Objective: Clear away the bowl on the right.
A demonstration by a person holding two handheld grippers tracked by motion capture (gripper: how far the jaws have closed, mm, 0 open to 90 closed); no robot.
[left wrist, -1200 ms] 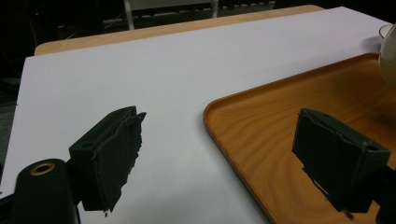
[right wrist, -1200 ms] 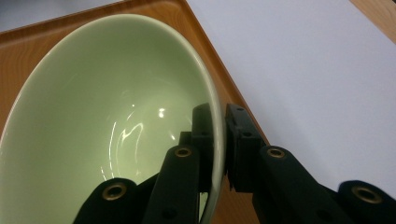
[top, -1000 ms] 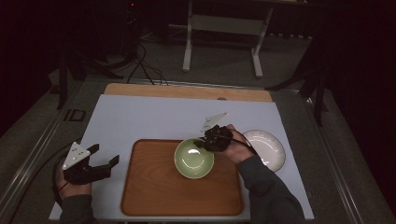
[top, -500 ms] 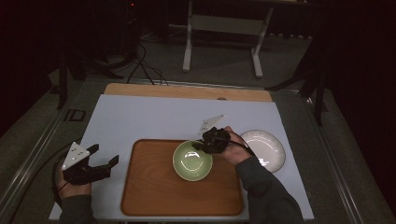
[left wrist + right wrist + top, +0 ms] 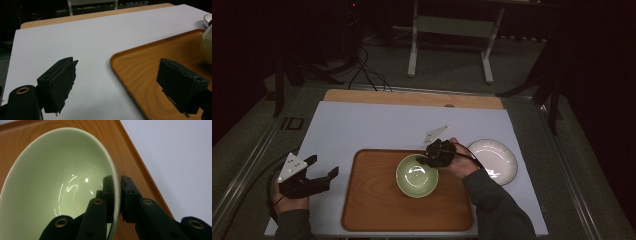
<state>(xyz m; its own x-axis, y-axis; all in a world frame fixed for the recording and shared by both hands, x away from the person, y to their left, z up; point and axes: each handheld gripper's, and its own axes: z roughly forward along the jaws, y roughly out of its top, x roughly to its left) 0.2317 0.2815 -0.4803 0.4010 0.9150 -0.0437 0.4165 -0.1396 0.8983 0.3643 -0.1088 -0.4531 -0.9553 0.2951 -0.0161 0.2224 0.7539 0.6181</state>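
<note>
The green bowl [image 5: 417, 175] sits on the wooden tray [image 5: 377, 210], in the tray's upper right part. The right gripper [image 5: 435, 154] has its jaws pinched together on the bowl's rim at the side facing the tray's right edge, one jaw inside the bowl and one outside, as the right gripper view shows plainly. The left gripper [image 5: 319, 172] rests off the tray's left edge, over the white mat [image 5: 362, 125], its jaws spread wide with nothing between them. A white plate [image 5: 494, 157] lies on the mat just beyond the tray's right edge.

The grip worries me. The rim is thin, smooth and glazed, and it is held at one point only, so I'd expect the bowl to swing or slip out if it is lifted fast or tilted. If it drops it could chip on the tray's raised edge. Carried toward the right, it could also knock the plate. A sideways pull while it rests on the tray may just drag the tray across the mat.
</note>
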